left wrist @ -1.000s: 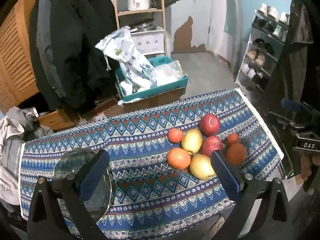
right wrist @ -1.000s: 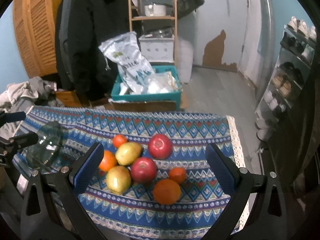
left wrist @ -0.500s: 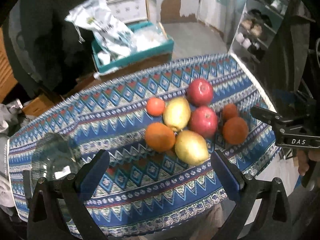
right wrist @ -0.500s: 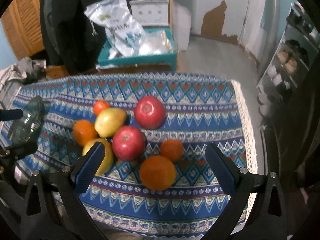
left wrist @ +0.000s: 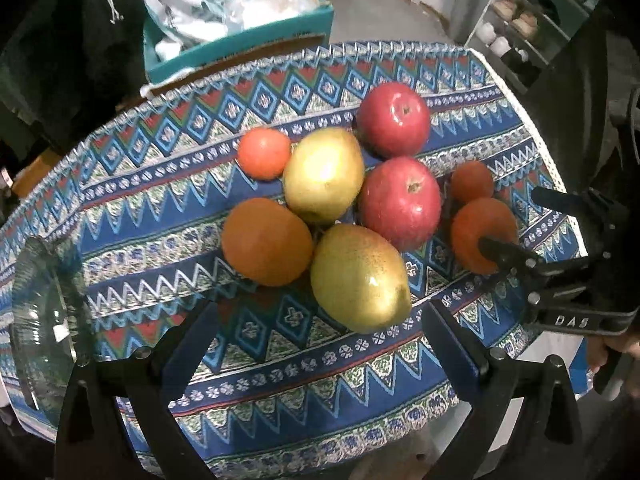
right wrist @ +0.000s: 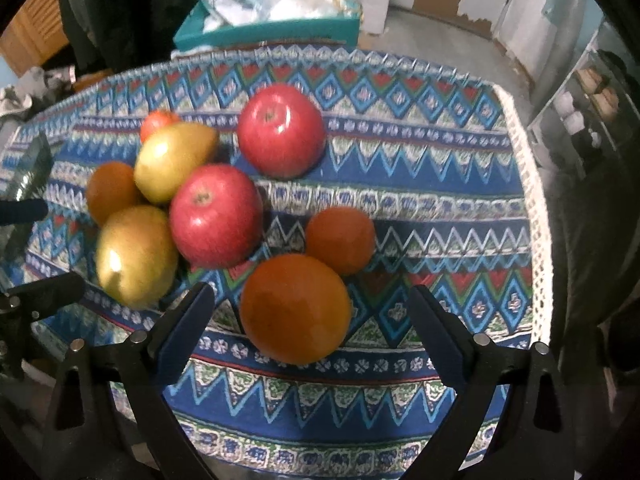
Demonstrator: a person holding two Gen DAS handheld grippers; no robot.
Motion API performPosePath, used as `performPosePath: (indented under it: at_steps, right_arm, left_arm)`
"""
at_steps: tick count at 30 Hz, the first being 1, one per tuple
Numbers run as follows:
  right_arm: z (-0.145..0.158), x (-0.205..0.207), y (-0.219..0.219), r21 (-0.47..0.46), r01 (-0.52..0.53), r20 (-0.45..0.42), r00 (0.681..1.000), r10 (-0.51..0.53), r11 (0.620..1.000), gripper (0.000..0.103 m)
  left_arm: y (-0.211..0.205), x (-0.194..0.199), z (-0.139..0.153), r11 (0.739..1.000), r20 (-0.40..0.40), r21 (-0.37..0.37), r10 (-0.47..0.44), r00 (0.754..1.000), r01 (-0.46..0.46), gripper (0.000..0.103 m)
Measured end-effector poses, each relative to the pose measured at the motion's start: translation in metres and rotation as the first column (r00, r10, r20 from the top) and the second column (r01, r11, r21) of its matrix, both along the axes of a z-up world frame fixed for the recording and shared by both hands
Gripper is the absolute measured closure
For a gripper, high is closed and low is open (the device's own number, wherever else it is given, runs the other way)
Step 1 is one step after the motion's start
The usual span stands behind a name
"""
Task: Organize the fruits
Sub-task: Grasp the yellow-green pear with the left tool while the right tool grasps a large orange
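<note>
A pile of fruit lies on the patterned tablecloth (left wrist: 280, 360): two red apples (left wrist: 400, 202) (left wrist: 394, 120), two yellow pears (left wrist: 358, 278) (left wrist: 324, 174) and several oranges (left wrist: 266, 242). My left gripper (left wrist: 320, 344) is open and empty, low over the cloth, with the near pear just ahead between its fingers. My right gripper (right wrist: 308, 320) is open and empty, its fingers either side of a large orange (right wrist: 296, 308). In that view a smaller orange (right wrist: 340, 240) and an apple (right wrist: 216, 216) lie behind it. A clear glass bowl (left wrist: 44, 320) stands at the cloth's left end.
The cloth's fringed right edge (right wrist: 536, 216) drops off to the floor. Behind the table stands a teal crate (left wrist: 240, 44) with plastic bags in it. A shoe rack (left wrist: 532, 28) is at the far right. The right gripper shows in the left wrist view (left wrist: 520, 232).
Both grippers have moved forward and down toward the fruit pile. The fruits look much larger now. Both stay open and no fruit has moved.
</note>
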State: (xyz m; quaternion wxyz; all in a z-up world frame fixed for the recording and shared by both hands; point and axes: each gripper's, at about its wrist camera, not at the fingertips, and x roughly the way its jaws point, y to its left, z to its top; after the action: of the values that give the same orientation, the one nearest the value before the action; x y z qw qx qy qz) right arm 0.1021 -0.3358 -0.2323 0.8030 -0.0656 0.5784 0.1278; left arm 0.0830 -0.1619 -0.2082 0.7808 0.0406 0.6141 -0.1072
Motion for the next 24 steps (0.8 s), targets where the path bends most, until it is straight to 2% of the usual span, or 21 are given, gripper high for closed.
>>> performPosePath:
  at_steps: [6, 9, 14, 20, 24]
  right_arm:
    - [-0.02, 0.001, 0.0, -0.021, -0.02, -0.041, 0.999, 0.019, 1.0, 0.012]
    - [-0.025, 0.003, -0.001, 0.01, -0.026, -0.057, 0.998, 0.027, 1.0, 0.016]
    - [-0.03, 0.004, 0.003, 0.069, -0.049, -0.085, 0.995, 0.054, 0.996, 0.035]
    - [-0.029, 0.004, 0.003, 0.08, -0.043, -0.087, 0.995, 0.05, 0.996, 0.036]
    - [-0.024, -0.001, -0.005, 0.081, -0.034, -0.078, 0.996, 0.04, 0.996, 0.036]
  left_arm:
    - [-0.005, 0.006, -0.021, 1.0, -0.052, -0.009, 0.022, 0.998, -0.022, 0.001]
    - [-0.005, 0.008, -0.029, 0.999, -0.08, -0.032, 0.038, 0.996, -0.041, 0.003]
    - [-0.009, 0.014, -0.039, 0.997, -0.11, -0.05, 0.047, 0.993, -0.052, 0.004]
    - [-0.017, 0.021, -0.05, 0.996, -0.134, -0.068, 0.055, 0.989, -0.065, 0.005]
    - [-0.023, 0.026, -0.06, 0.994, -0.155, -0.078, 0.066, 0.986, -0.079, 0.01]
